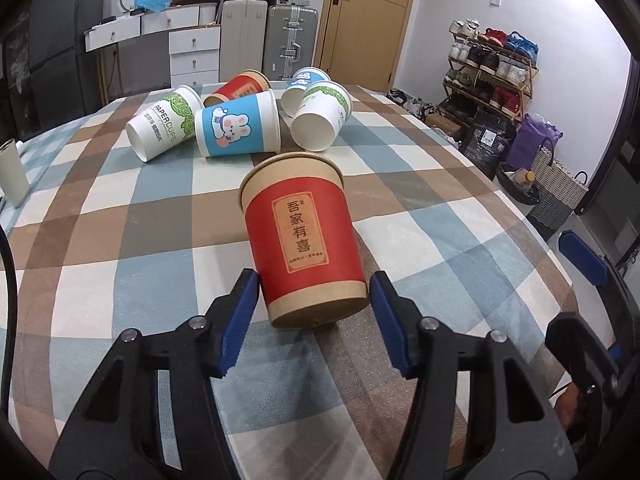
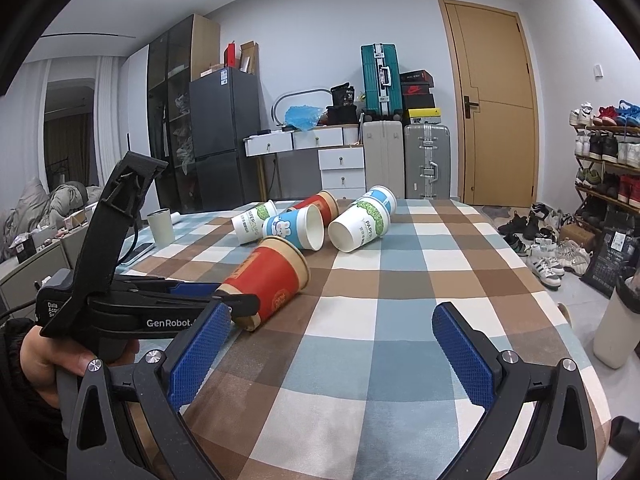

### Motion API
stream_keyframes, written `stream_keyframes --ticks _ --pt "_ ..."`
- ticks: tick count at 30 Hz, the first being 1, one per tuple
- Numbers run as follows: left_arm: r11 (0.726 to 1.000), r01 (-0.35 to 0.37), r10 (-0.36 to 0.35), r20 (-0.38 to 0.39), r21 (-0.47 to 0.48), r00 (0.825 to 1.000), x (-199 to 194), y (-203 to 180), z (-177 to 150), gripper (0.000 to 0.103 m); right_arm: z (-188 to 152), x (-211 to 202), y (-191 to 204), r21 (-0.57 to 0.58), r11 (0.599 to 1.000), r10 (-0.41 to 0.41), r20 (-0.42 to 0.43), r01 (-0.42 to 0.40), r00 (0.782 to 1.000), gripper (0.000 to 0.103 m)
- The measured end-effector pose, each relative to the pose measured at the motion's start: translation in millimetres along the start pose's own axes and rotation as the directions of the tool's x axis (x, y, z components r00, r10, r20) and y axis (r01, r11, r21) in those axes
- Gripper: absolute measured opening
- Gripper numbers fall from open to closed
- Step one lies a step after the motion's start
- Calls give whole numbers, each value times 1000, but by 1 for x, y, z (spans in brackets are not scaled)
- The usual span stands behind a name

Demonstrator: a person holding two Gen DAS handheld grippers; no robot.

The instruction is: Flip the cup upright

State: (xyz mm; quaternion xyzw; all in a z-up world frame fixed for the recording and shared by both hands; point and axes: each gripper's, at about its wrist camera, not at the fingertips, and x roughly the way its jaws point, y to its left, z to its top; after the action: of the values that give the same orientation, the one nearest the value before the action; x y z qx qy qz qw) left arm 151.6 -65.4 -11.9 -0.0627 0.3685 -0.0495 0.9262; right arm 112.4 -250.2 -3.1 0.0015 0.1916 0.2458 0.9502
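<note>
I had the left gripper (image 1: 314,296) spread open around the base of the red cup (image 1: 304,236), which lay on its side near the table's (image 1: 120,248) near edge, mouth pointing toward the far edge. Neither pad seemed to be pressing yet. To my mind the next move was closing, then tilting it up. The right gripper (image 2: 332,352) hung open, empty, beside it. Five more toppled cups (image 1: 236,124) crowded toward the far edge, well apart.

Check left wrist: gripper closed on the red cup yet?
No. The left gripper is open, its fingers straddling the base of the lying red cup.
</note>
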Motion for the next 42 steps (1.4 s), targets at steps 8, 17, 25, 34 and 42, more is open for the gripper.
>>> stream_keyframes --ticks 8,17,25,34,42 --pt "999 -3 4 18 -40 1000 -4 6 -3 50 0 -3 1 -5 1000 4 6 -4 1000 103" --pt "997 -16 20 65 -69 998 -30 13 -10 50 0 -2 8 -17 1000 16 10 -16 1000 103" --pt "997 -23 29 94 -72 995 -54 22 -24 49 -1 -2 11 -22 1000 14 13 -14 1000 103" --pt "997 -29 39 139 -73 990 -83 26 -39 49 -2 -4 13 -25 1000 17 19 -17 1000 103" --pt "998 -19 26 127 -53 992 -97 22 -61 49 -1 -4 14 -27 1000 17 21 -16 1000 103"
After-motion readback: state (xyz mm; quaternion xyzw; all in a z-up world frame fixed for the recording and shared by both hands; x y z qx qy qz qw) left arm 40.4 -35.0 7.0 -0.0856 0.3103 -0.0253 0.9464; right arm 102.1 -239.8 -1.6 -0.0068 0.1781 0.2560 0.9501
